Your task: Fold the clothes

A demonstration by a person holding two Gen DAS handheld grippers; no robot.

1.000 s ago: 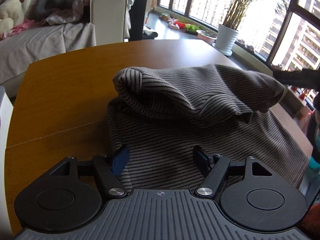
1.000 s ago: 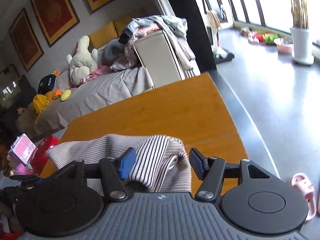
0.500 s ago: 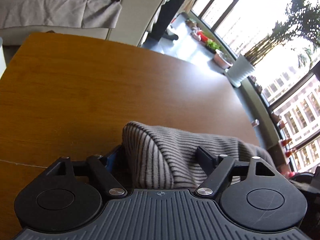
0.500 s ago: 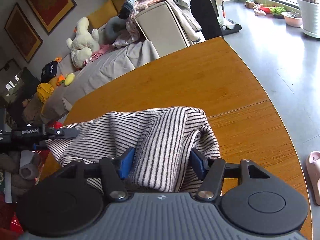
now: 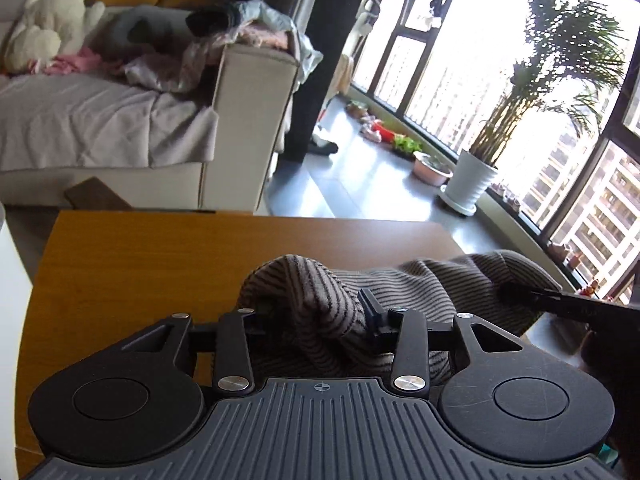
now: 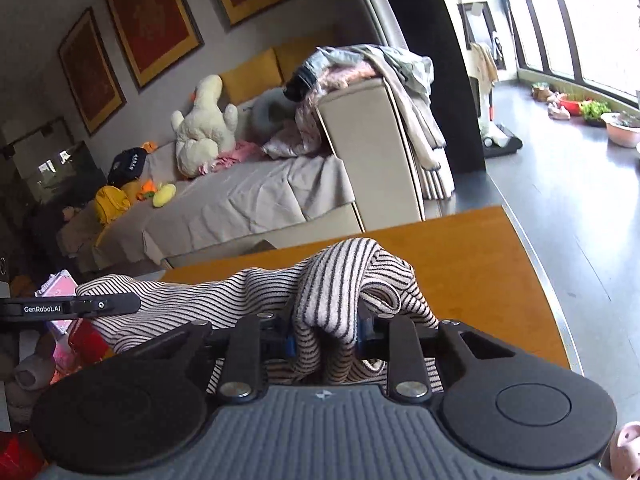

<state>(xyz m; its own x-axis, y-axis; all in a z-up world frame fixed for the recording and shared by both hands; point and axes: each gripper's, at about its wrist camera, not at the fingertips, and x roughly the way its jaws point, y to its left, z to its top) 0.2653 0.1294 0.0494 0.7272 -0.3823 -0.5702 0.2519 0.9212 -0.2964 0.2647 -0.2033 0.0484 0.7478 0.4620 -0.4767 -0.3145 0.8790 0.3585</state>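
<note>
A striped knit garment (image 5: 420, 292) hangs bunched between both grippers above the wooden table (image 5: 140, 256). My left gripper (image 5: 316, 312) is shut on a fold of the garment at its left end. My right gripper (image 6: 324, 330) is shut on another fold of the same garment (image 6: 340, 276). The right gripper's tip also shows in the left wrist view (image 5: 560, 304) at the cloth's far right. The left gripper's tip shows in the right wrist view (image 6: 72, 306) at the cloth's left. The garment's lower part is hidden behind the gripper bodies.
A grey sofa (image 5: 100, 128) with piled clothes (image 5: 240, 36) and a white plush toy (image 6: 204, 124) stands beyond the table. A potted plant (image 5: 472, 184) stands by the windows. Toys (image 6: 60, 292) lie left of the table in the right wrist view.
Both grippers have closed on folds of the striped garment and lifted it off the table. The cameras now look higher, toward the sofa and windows.
</note>
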